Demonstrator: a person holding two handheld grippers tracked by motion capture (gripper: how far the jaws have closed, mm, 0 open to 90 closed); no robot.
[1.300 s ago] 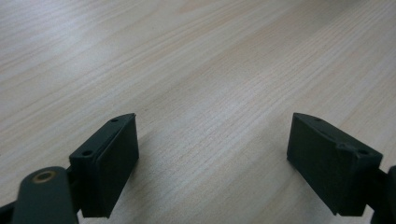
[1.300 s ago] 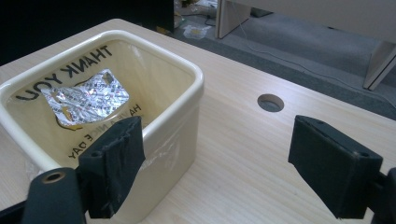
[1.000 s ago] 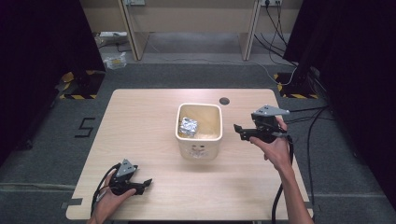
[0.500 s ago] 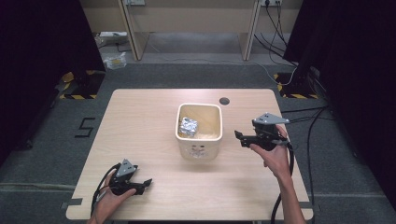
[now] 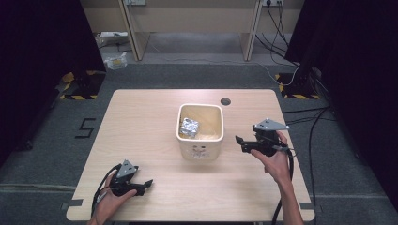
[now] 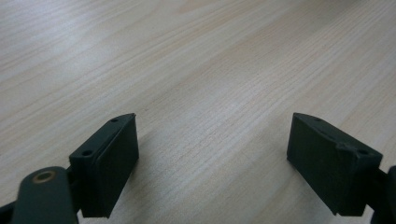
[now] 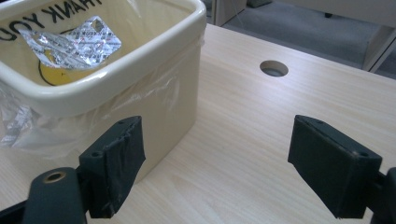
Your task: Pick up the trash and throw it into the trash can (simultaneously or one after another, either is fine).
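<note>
A cream square bin (image 5: 200, 142) with a clear plastic liner stands in the middle of the wooden table (image 5: 141, 122). A crumpled silver foil wrapper (image 5: 189, 127) lies inside it, also seen in the right gripper view (image 7: 74, 39). My right gripper (image 5: 240, 142) is held above the table just right of the bin, open and empty, its jaws pointing at the bin's side wall (image 7: 154, 107). My left gripper (image 5: 146, 183) rests low near the table's front left edge, open, with bare wood (image 6: 210, 135) between its jaws.
A round cable hole (image 5: 225, 101) sits in the table behind the bin, also seen in the right gripper view (image 7: 274, 68). Cables trail off the table's right side. Grey floor surrounds the table, with desk legs at the back.
My right gripper has drawn back to the right and towards the front, away from the bin. The left gripper has stayed still.
</note>
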